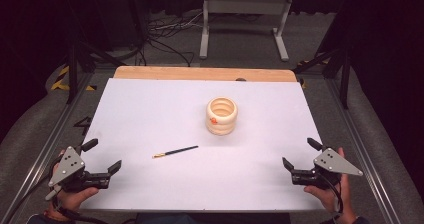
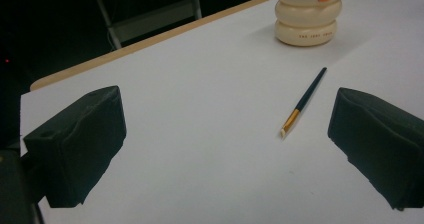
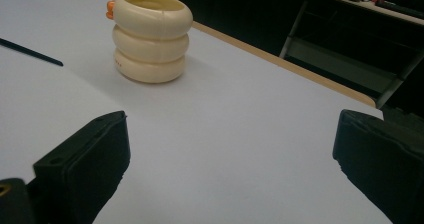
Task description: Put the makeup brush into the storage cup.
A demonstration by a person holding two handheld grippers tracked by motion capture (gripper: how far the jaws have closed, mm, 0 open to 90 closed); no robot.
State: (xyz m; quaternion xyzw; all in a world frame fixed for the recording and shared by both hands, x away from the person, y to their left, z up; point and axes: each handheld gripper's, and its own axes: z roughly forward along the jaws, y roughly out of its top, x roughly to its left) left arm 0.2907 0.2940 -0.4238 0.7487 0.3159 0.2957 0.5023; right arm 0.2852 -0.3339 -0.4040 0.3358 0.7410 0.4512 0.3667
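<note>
Both tongs, left tongs (image 1: 105,156) and right tongs (image 1: 298,154), are hovering released at the near tabletop (image 1: 150,109) corners; paintbrush (image 1: 175,151) is lying between, ribbed cream cup (image 1: 221,115) sitting farther back.

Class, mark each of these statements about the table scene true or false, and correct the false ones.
1. The brush lies flat on the white sheet. True.
2. The brush stands inside the cream holder. False: it lies apart from the holder, nearer the person.
3. The left hand-held gripper is open and holds nothing. True.
4. The right hand-held gripper is shut on the holder. False: it is open, well short of the holder.
5. The holder lies tipped on its side. False: it stands upright.
</note>
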